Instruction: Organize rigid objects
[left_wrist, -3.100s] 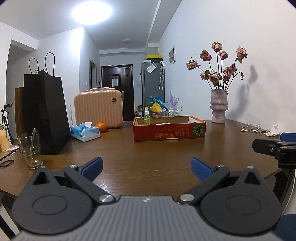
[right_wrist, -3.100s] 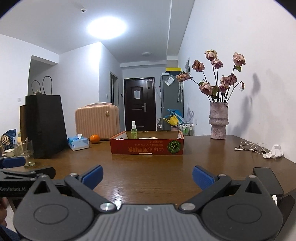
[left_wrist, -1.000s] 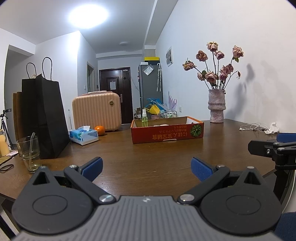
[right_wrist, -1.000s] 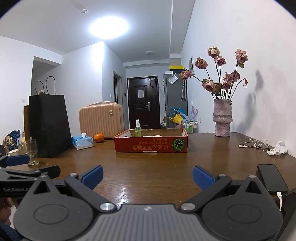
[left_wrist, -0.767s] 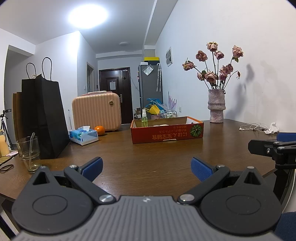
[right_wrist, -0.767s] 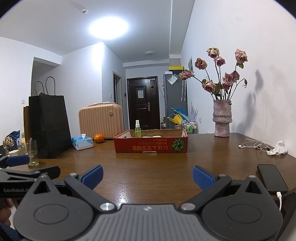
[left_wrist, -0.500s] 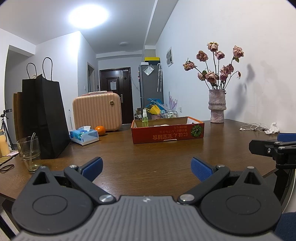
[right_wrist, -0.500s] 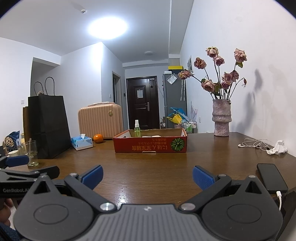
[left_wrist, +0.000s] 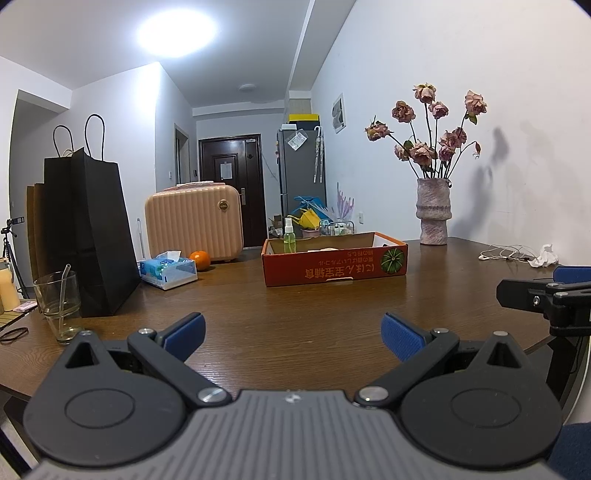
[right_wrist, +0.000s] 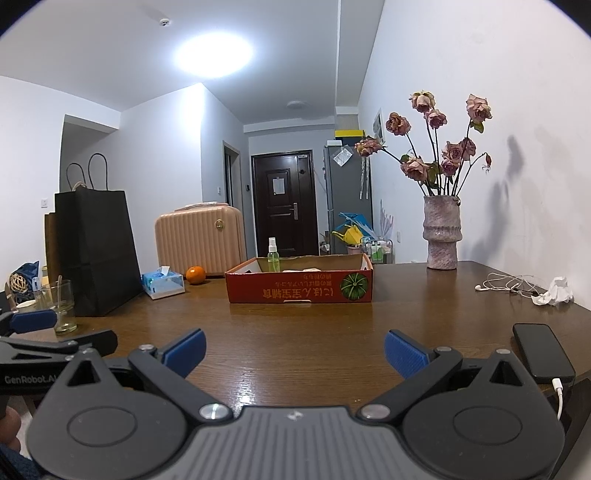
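Grippers: two, left gripper (left_wrist: 291, 334) and right gripper (right_wrist: 294, 350)
Cardboard tray (right_wrist: 300, 289): one
Spray bottle (right_wrist: 273, 256): one
Orange (right_wrist: 195, 275): one
Tissue pack (right_wrist: 163, 285): one
Drinking glass (left_wrist: 58, 306): one
Paper bags (left_wrist: 90, 232): two, possibly more behind
Vase (right_wrist: 442, 232): one
Roses (right_wrist: 432, 144): about eight
Phone (right_wrist: 542, 352): one
Suitcase (left_wrist: 194, 222): one

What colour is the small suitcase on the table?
Peach pink suitcase, ribbed; clearest in the left wrist view.

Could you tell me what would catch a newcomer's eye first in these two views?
Probably the red box at mid-table, a green spray bottle standing in it, and the vase of faded roses by the right wall. On the left stand a tall black bag and a peach suitcase, an orange between them. Both the left gripper and right gripper hang open and empty over the near edge.
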